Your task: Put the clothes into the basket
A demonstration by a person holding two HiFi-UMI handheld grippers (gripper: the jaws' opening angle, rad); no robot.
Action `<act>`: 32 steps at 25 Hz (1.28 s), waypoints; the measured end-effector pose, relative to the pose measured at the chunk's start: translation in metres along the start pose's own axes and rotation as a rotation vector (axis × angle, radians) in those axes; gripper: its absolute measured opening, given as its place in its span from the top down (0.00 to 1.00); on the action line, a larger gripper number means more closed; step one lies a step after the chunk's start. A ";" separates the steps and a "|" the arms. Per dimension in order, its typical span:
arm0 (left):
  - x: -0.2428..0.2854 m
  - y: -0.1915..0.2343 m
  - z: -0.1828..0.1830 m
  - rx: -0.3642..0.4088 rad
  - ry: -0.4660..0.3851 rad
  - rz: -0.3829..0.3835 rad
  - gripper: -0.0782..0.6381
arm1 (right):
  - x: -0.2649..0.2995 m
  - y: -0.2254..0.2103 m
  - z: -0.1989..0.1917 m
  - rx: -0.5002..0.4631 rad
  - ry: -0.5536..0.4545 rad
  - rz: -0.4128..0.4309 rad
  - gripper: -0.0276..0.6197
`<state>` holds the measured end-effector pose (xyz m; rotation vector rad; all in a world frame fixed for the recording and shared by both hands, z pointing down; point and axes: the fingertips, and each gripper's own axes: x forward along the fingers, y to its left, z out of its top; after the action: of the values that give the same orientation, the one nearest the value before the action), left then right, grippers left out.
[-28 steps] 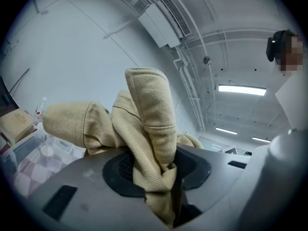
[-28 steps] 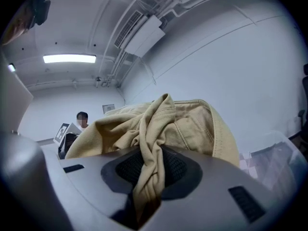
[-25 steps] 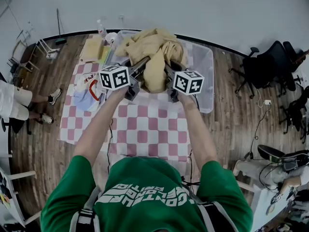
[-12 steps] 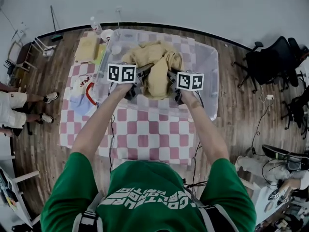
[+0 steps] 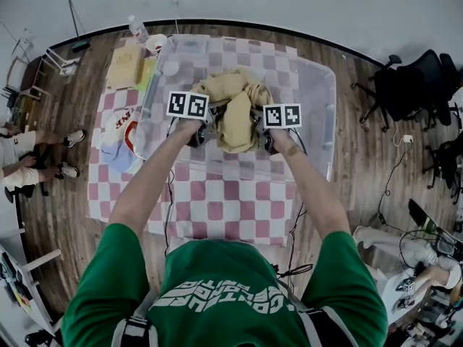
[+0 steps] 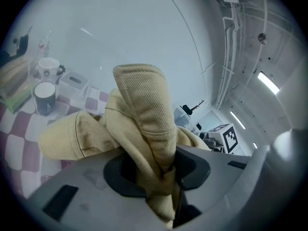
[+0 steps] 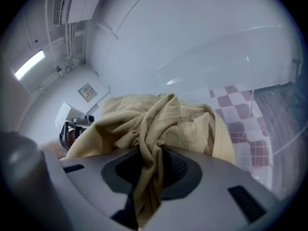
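Note:
A tan garment (image 5: pixel 235 105) hangs bunched between my two grippers inside the clear plastic basket (image 5: pixel 318 85). My left gripper (image 5: pixel 210 123) is shut on a ribbed fold of the garment (image 6: pixel 144 119). My right gripper (image 5: pixel 257 127) is shut on a twisted strand of the same garment (image 7: pixel 149 138). In the head view both marker cubes sit side by side over the basket's near half, with the cloth piled between and beyond them. The basket's clear wall curves past in both gripper views.
The basket stands on a pink and white checked tablecloth (image 5: pixel 217 208). Left of the basket lies more clothing (image 5: pixel 119 132), white with red. Two mugs (image 6: pixel 45 97) and a bottle (image 5: pixel 137 27) stand at the far left end. A person sits at the left (image 5: pixel 22 157); office chairs (image 5: pixel 405 85) stand at the right.
Both grippers have come down together with the tan garment, from above the basket's rim into the basket. The cloth now sits lower and more bunched between them.

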<state>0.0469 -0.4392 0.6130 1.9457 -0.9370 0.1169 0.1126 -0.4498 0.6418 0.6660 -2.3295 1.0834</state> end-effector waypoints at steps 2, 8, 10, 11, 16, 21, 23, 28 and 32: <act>0.006 0.014 -0.006 -0.041 0.018 0.005 0.73 | 0.010 -0.008 -0.006 0.030 0.038 -0.004 0.82; 0.024 0.052 -0.031 -0.074 0.110 0.067 0.73 | 0.040 -0.035 -0.035 0.075 0.157 -0.035 0.82; 0.027 0.065 -0.042 -0.042 0.148 0.086 0.73 | 0.049 -0.042 -0.046 0.069 0.204 -0.046 0.82; 0.029 0.072 -0.047 -0.026 0.165 0.095 0.73 | 0.053 -0.046 -0.051 0.062 0.225 -0.052 0.82; 0.036 0.098 -0.068 0.058 0.269 0.160 0.73 | 0.066 -0.069 -0.074 0.035 0.296 -0.100 0.82; 0.033 0.112 -0.079 0.069 0.300 0.165 0.73 | 0.072 -0.074 -0.086 0.015 0.319 -0.106 0.82; 0.032 0.114 -0.080 0.069 0.301 0.164 0.72 | 0.072 -0.074 -0.086 0.012 0.318 -0.104 0.82; 0.026 0.116 -0.080 0.201 0.361 0.214 0.69 | 0.067 -0.073 -0.086 -0.004 0.328 -0.095 0.79; 0.015 0.119 -0.080 0.354 0.447 0.284 0.61 | 0.057 -0.075 -0.081 -0.024 0.320 -0.109 0.72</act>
<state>0.0027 -0.4168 0.7482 1.9661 -0.9232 0.8965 0.1322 -0.4413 0.7643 0.5581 -2.0070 1.0275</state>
